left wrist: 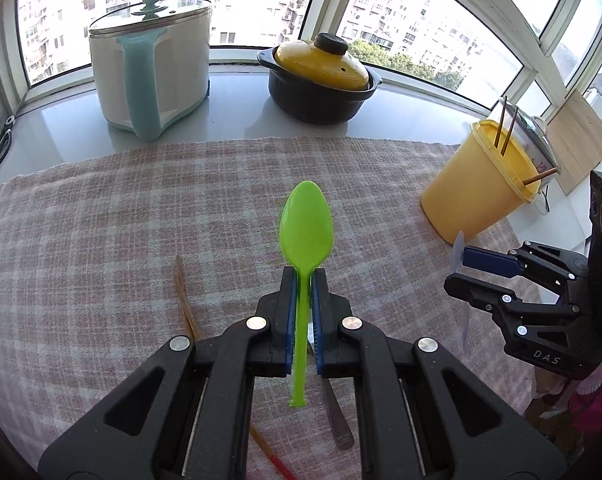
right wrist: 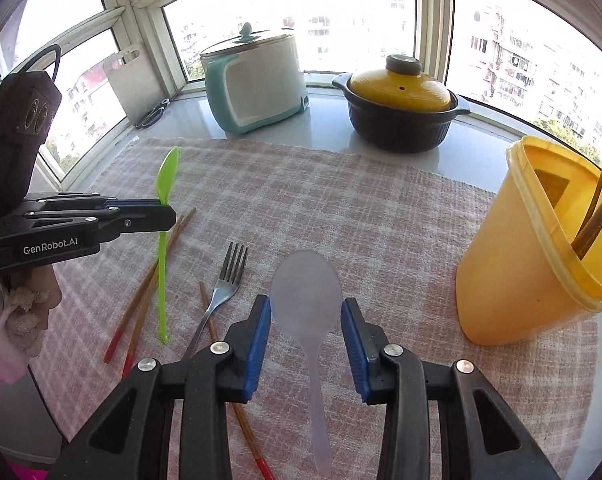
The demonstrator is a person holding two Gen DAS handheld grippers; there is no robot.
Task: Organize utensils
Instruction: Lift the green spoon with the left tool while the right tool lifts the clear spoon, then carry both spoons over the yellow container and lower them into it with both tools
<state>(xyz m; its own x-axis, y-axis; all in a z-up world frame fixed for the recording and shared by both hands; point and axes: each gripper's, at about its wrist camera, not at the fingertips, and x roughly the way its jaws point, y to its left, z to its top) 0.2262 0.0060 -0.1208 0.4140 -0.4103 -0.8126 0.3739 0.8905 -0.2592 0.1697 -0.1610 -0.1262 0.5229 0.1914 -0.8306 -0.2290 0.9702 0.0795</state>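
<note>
Your left tool [left wrist: 303, 276] is clamped on the green spoon [left wrist: 307, 228], held above the checked cloth [left wrist: 121, 220]. Your right tool [right wrist: 306, 312] grips the translucent spoon [right wrist: 306, 292] by its bowl, near the yellow holder [right wrist: 513, 280] on the right.

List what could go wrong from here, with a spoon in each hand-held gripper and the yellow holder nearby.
1. The right hand-held gripper seems to pinch the translucent spoon only across its rounded bowl edges; it might slip or swing.
2. Chopsticks already lean inside the yellow holder; an incoming spoon could jam against them or tip it.
3. The left hand-held gripper, shut on the green spoon, is close by; the two could collide.
</note>
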